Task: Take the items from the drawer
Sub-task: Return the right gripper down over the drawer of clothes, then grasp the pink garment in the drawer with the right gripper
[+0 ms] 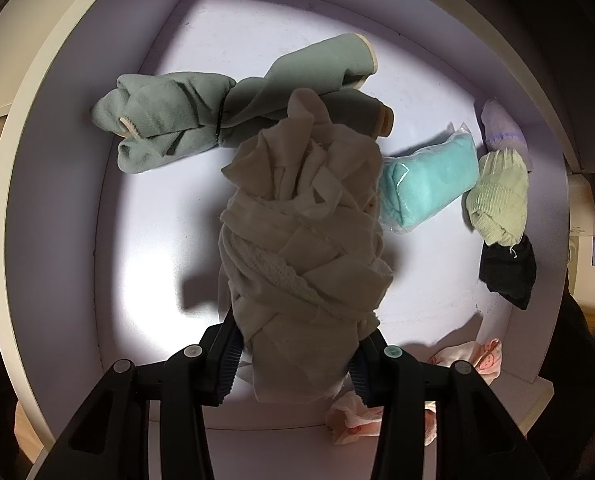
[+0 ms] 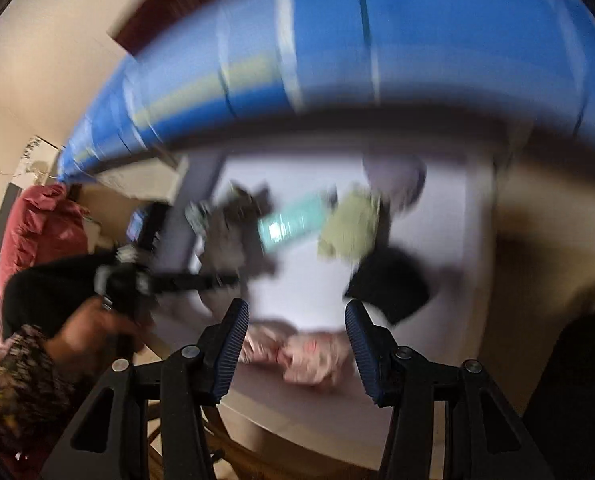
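1. Left gripper [image 1: 293,360] is clamped on a cream cloth bundle [image 1: 301,232], a knotted, wrapped wad. It hangs above the drawer floor [image 1: 157,240] and casts a shadow on it.
2. Right gripper [image 2: 295,344] stands apart with nothing between the pads; it hovers over the drawer's near edge. This view is badly motion-blurred.
3. Still lying in the drawer, from the left wrist view: a sage-green garment [image 1: 201,116] at the back left, a mint cloth in a clear bag [image 1: 429,184] just right of the bundle, and a pale green sock roll [image 1: 497,200] against the right wall.
4. A black sock [image 1: 509,272] lies just below the green roll, touching it. A white item [image 1: 501,128] sits in the back right corner; too small to identify.
5. Pink patterned cloth [image 1: 465,360] sits at the near right corner, partly hidden behind the gripper.
6. Right wrist view: a hand [image 2: 93,332] with a patterned sleeve [image 2: 13,376] holds the left gripper's handle at the left; a blue blurred surface [image 2: 337,40] lies beyond the drawer.
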The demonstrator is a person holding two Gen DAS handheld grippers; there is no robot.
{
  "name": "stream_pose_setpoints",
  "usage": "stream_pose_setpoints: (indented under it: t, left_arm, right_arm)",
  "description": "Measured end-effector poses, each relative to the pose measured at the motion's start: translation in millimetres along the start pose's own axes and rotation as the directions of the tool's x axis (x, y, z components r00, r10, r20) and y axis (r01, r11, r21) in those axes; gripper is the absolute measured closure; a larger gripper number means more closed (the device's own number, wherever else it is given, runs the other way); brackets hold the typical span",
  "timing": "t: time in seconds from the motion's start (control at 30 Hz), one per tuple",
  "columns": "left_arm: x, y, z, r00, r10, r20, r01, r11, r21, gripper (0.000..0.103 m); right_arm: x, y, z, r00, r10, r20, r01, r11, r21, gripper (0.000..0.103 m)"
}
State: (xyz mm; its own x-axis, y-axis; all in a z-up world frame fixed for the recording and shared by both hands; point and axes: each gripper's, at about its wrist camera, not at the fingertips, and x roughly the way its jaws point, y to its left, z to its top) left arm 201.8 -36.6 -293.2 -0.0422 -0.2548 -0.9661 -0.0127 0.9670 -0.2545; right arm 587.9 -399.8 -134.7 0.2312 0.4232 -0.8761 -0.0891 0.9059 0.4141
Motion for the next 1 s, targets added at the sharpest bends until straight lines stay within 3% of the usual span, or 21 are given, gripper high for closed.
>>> stream_pose_setpoints:
  t: [0.13,0.37,0.5,0.67,0.77,0.87,1.0]
  left_arm:
    - [-1,1,-2,1.000,0.001,0.002,-0.001,1.000,-0.006,0.059]
    - [-3,3,-6,1.000,0.012,-0.009,-0.012,1.000,-0.017,0.060]
    - [-4,2,-8,1.000,0.028,-0.015,-0.028,0.999,-0.022,0.060]
    - [-5,1,-11,0.999,0.042,-0.020,-0.043,0.999,-0.025,0.060]
    - [-6,2,-13,0.999,0.048,-0.022,-0.049,0.998,-0.028,0.060]
    - [-5,1,-12,0.999,0.048,-0.026,-0.049,0.998,-0.035,0.060]
    - [-7,1,-10,0.999,0.043,-0.033,-0.044,0.998,-0.043,0.060]
  right_arm:
    - [29,-7,-8,0.996,0.007,-0.087,-0.004,0.999,0.042,0.051]
    - [46,-23,-5,0.991,0.043,-0.126,-0.029,0.993,0.113,0.044]
    - [60,-12,-4,0.980,0.028,-0.196,-0.017,0.998,0.055,0.042]
    - [89,22,1,0.937,-0.117,-0.331,0.046,0.975,-0.215,0.041]
    - [106,35,2,0.908,-0.123,-0.401,0.010,0.962,-0.273,0.040]
    - [134,42,2,0.844,-0.139,-0.518,-0.021,0.957,-0.291,0.035]
    - [157,45,1,0.821,-0.221,-0.527,0.034,0.940,-0.340,0.034]
